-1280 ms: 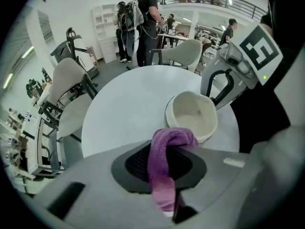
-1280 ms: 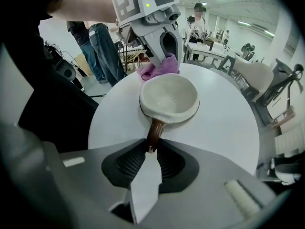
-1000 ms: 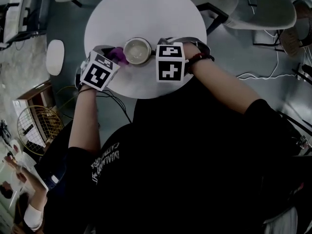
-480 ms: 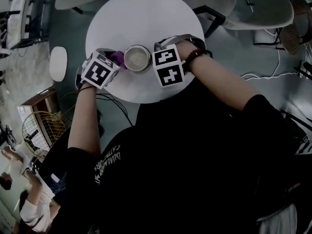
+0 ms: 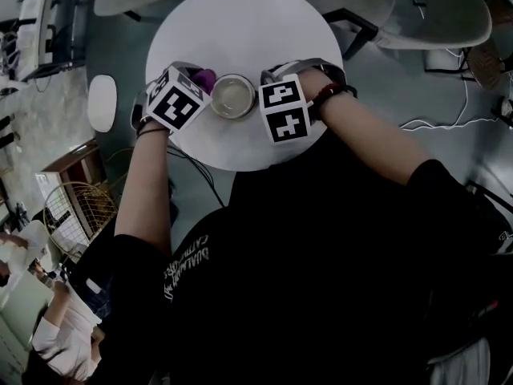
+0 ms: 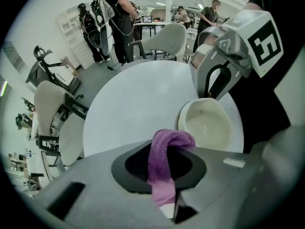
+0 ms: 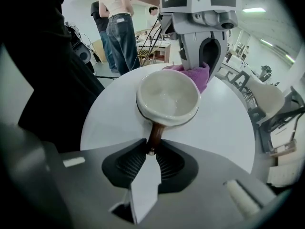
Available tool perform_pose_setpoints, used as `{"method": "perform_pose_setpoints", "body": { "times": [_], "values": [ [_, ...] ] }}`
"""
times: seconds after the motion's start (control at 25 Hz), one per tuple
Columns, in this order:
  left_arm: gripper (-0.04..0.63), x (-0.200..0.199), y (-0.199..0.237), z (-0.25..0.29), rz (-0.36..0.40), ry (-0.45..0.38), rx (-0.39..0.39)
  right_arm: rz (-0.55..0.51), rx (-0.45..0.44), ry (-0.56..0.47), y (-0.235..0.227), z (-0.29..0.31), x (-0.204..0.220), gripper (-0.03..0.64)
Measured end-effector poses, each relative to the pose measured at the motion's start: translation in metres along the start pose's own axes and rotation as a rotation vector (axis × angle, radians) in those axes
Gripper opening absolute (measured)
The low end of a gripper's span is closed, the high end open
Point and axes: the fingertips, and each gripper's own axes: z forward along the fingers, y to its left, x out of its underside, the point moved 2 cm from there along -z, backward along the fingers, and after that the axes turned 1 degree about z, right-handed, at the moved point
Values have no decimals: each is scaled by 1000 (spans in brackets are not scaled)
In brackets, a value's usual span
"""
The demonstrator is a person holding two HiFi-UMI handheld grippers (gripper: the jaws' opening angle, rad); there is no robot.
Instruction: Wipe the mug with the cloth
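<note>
Mug (image 5: 233,96) of cream glaze, round and wide-mouthed with a smooth, shiny inside, sits between two hand-held grippers over the near half of a round white table (image 5: 240,22). Its slim brown handle (image 7: 155,135) has a glossy finish and points toward the right gripper (image 7: 151,154). That gripper's jaws are clamped on the tip of the handle, which lies between the ribbed black pads. They have just drawn in a little around it. Whether the mug's base rests on the tabletop or hangs just above it cannot be told.

On the other side, the left gripper (image 6: 162,168) is closed on a purple cloth (image 6: 164,161). This soft, nubby terry strip is folded over at the top, and its bulge rises out of the jaws beside the mug's rim. Seen from the right gripper view, the cloth (image 7: 190,74) touches the far outer wall of the mug (image 7: 167,97). The left gripper (image 7: 202,46) stands upright behind it, pointing steeply down.

From the head view, the black-and-white marker cubes of the two grippers flank the mug, and the cloth (image 5: 203,78) shows as a small purple patch at its left. A pale, smooth shell chair (image 6: 167,37) stands beyond the table.
</note>
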Motion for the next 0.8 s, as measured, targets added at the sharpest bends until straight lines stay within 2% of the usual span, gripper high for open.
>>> {"method": "perform_pose_setpoints", "body": {
  "times": [0.36,0.6,0.8],
  "values": [
    [55,-15,-3,4,74,17,4,12,20,-13,-10,-5,-3,72],
    [55,-34,-3,8,58,7,-13,56,23,-33,-12,-4,-2,72],
    [55,-60,-10,14,76,-16,-33,120,43,-74,-13,-4,0,74]
  ]
}}
